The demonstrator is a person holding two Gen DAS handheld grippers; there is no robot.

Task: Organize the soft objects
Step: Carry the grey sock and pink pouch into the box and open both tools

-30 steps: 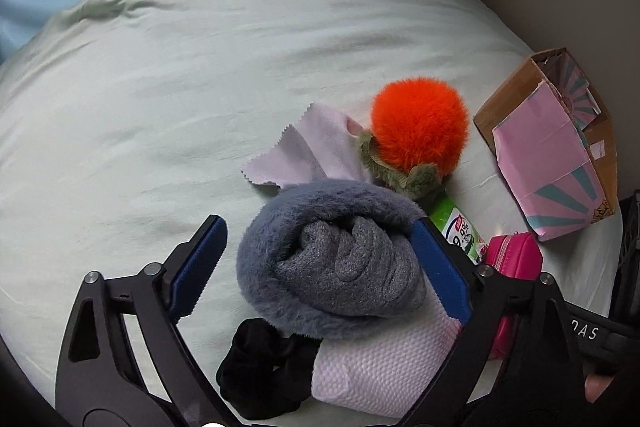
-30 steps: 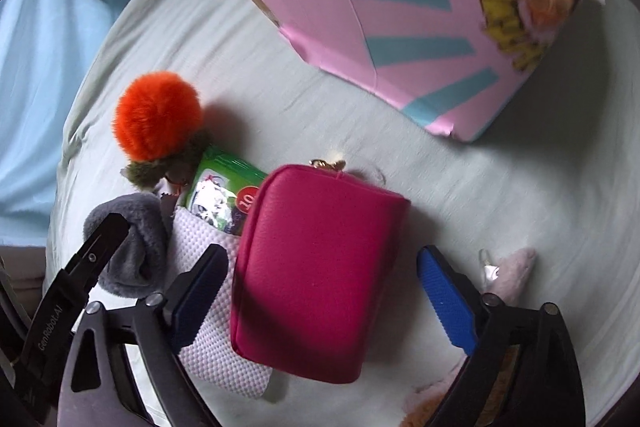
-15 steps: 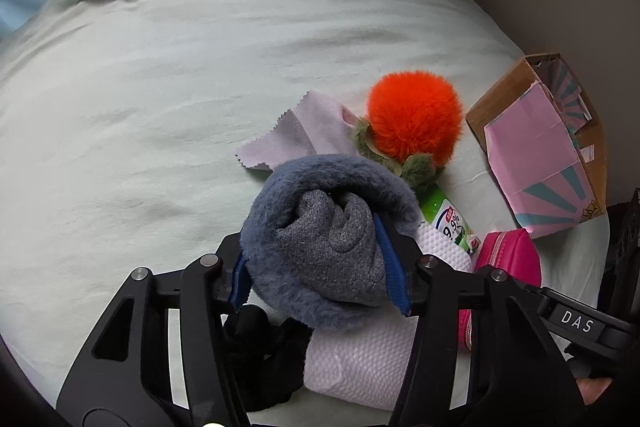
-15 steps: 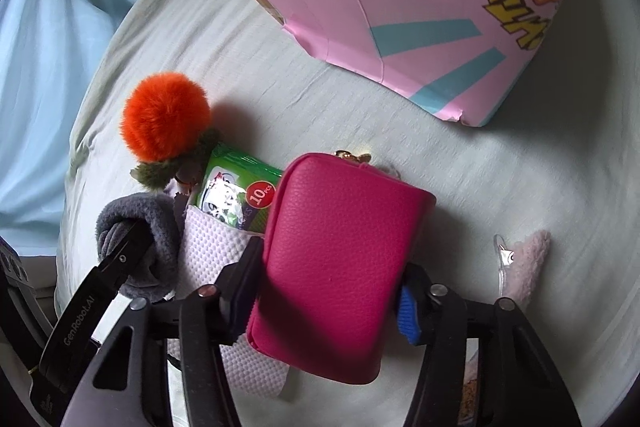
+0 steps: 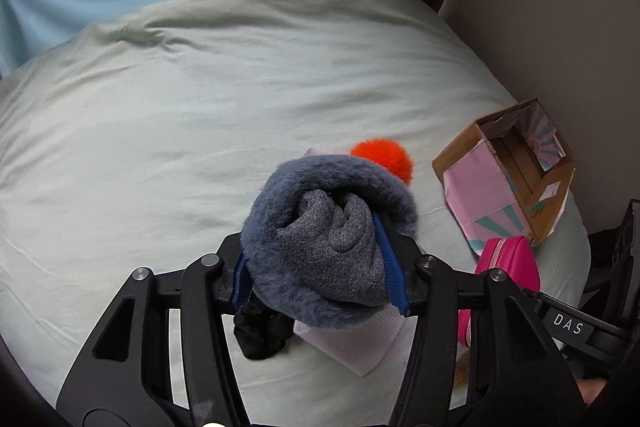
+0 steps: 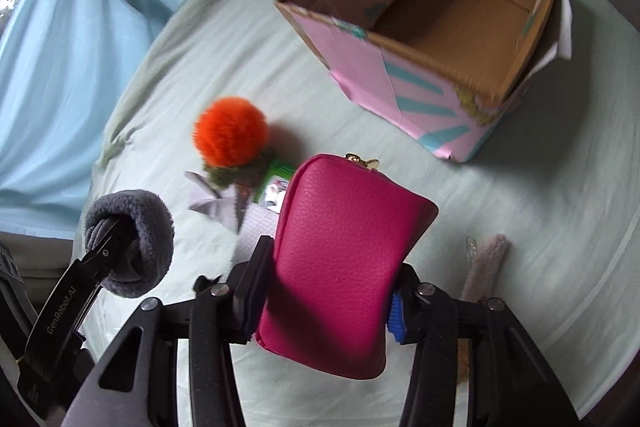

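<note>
A: The grey fuzzy roll (image 5: 328,247) sits clamped in the left gripper (image 5: 320,279), above the bed (image 5: 160,147); the pink pouch (image 6: 344,259) is pinched in the right gripper (image 6: 328,303), short of the cardboard box (image 6: 432,67).

B: Risks?

A: I'd guess the smooth pouch slips out, or the roll unfurls. The roll hides most of the orange pompom (image 5: 386,155).

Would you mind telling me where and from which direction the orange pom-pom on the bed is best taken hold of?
I would grip the orange pom-pom across its round fluffy ball, coming down from above. The ball stands proud of the bed and should squash easily, whereas its greenish base lies against the green packet and pale cloth, so a low side approach would likely snag those.
</note>
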